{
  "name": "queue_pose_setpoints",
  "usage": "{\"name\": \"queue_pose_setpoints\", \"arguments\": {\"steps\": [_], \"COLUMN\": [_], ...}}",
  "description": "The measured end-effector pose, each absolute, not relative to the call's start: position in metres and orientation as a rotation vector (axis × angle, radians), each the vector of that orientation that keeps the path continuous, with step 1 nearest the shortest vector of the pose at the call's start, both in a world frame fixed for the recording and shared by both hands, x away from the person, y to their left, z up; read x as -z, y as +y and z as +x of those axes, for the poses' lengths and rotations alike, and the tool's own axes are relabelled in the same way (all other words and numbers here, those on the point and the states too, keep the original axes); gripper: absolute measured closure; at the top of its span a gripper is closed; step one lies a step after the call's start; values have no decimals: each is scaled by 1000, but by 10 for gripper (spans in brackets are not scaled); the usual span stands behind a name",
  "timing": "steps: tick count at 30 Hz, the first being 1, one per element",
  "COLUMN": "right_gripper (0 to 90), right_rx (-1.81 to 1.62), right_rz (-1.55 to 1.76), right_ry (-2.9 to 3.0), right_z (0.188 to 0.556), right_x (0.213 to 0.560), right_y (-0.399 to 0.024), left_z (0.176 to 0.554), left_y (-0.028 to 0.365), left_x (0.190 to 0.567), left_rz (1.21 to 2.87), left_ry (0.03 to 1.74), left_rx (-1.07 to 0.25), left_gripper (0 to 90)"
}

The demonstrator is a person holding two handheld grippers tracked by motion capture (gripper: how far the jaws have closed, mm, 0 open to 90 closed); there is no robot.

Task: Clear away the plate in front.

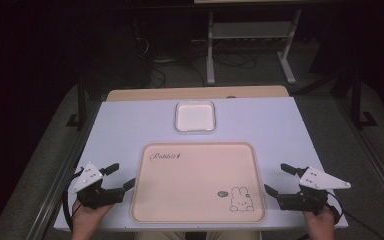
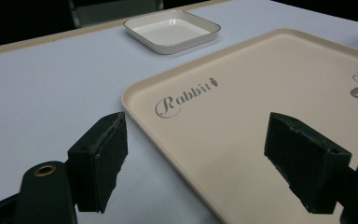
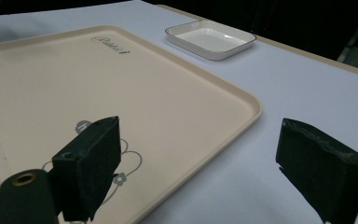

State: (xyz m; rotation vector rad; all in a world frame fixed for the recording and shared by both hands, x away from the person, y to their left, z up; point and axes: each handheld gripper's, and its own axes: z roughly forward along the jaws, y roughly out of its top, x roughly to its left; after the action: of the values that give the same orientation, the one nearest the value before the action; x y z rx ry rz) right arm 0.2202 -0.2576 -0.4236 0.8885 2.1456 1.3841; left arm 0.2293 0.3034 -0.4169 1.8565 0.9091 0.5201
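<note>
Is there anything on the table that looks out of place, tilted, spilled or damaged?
Nothing stands out. The beige tray lies flat and square to the table, empty and clean. The small white dish sits level beyond it, also empty. Both hand-held grippers, left and right, are open beside the tray edges, holding nothing.

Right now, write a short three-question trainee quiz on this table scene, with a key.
1. True or false: the left gripper holds the tray.
2. Which lies beyond the tray's far edge? A) a white square dish B) a red mug C) a spoon
3. What animal is drawn in the tray's near right corner?

Key:
1. False; its jaws stand open at the tray's left edge, as the right gripper does at the right edge.
2. A, the white square dish.
3. A rabbit.
</note>
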Motion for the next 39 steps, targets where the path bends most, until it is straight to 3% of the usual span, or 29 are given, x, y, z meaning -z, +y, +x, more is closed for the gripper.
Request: {"name": "queue_pose_setpoints", "arguments": {"steps": [39], "right_gripper": [130], "right_rx": [-1398], "right_rz": [963], "right_ry": [2072], "right_z": [221], "right_x": [425], "right_y": [-270], "left_z": [255], "left_y": [279], "left_x": [416], "left_rz": [1871], "left_ry": [904], "left_rx": [-469], "left_gripper": [208]}}
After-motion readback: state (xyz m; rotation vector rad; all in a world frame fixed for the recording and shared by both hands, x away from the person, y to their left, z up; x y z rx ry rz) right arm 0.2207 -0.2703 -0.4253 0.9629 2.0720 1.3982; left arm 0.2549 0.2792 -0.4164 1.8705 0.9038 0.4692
